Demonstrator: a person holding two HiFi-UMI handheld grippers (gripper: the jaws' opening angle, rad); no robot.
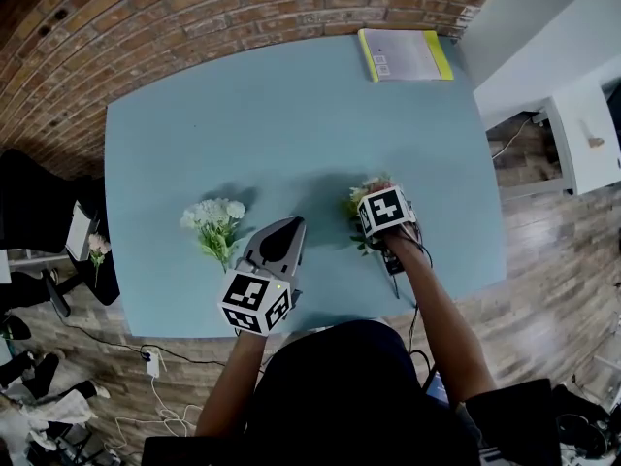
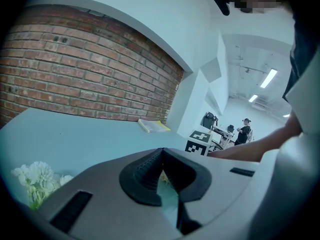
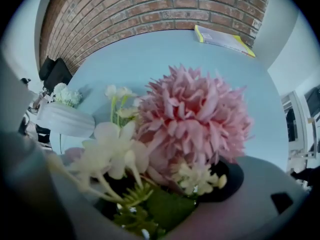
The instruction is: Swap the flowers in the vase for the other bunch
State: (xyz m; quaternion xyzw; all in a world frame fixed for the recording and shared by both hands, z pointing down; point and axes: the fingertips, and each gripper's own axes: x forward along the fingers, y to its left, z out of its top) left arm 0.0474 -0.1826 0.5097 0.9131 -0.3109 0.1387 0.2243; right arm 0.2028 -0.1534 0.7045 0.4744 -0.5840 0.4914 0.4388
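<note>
Head view, left to right. A bunch of small white flowers with green stems lies flat on the pale blue counter, towards its near left part. Just to the right of it is the left gripper, a grey two-jaw tool bearing a cube with square markers. It points away from the person and slightly downward. In the left gripper view its dark ribbed pads meet and nothing is held between them.

Further right, the right gripper points steeply down at the counter. Under it lies the second bunch, made up of one large pink many-petalled bloom with small cream blossoms and green leaves. In the right gripper view the jaws stand wide apart, with this pink bunch filling the space between them. No pad is seen pressing on the stems. The two bunches lie well apart, with the left gripper between them.

At the far right edge of the counter rests a flat book with a yellow spine. A red brick wall runs behind the counter.
</note>
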